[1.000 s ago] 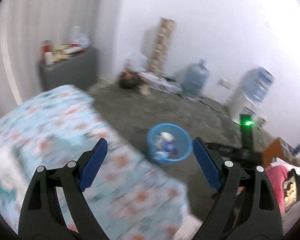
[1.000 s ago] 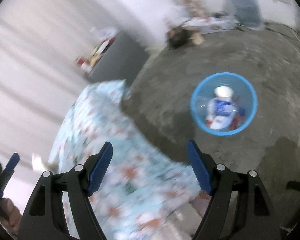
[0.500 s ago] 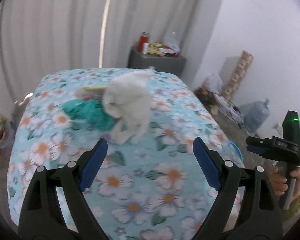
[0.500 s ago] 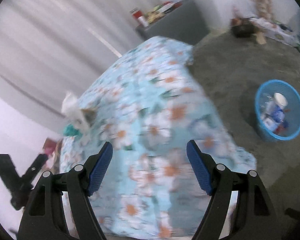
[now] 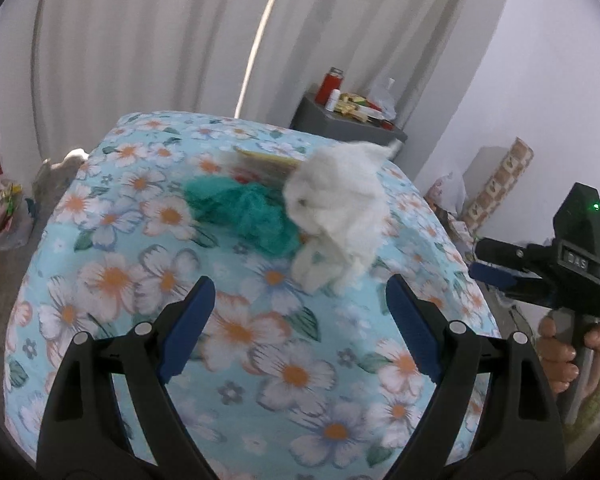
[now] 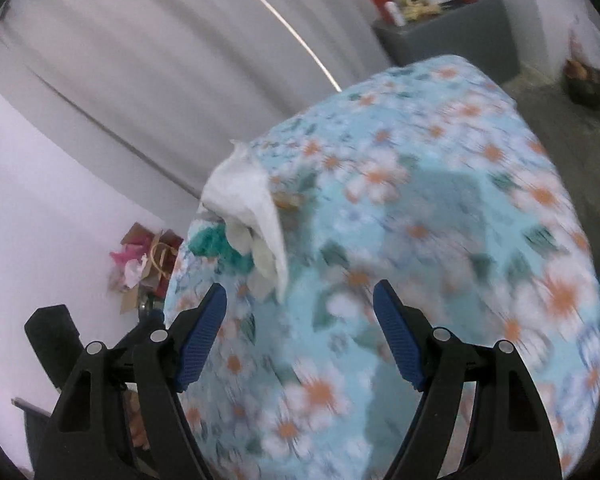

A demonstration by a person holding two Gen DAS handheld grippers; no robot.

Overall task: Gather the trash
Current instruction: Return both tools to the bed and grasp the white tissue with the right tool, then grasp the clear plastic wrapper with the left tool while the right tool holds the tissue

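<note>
Both tongs, left gripper (image 5: 296,320) and right gripper (image 6: 300,330), are hanging apart and empty; white tissue (image 5: 336,216) and teal netting (image 5: 244,210) are lying ahead on the floral tablecloth (image 5: 260,360), awaiting collection

The near part of the floral table cover (image 5: 236,332) lies bare in front of the left gripper (image 5: 296,328), whose jaws stand wide apart, so a gripper could pass there. Farther on, the white crumpled paper (image 5: 336,216), the teal mesh (image 5: 244,212) touching it and a flat yellow packet (image 5: 266,160) behind them block the middle of the table. The right gripper (image 6: 300,332), also wide apart, hangs over bare cover, with the left gripper's body near its left finger.
</note>
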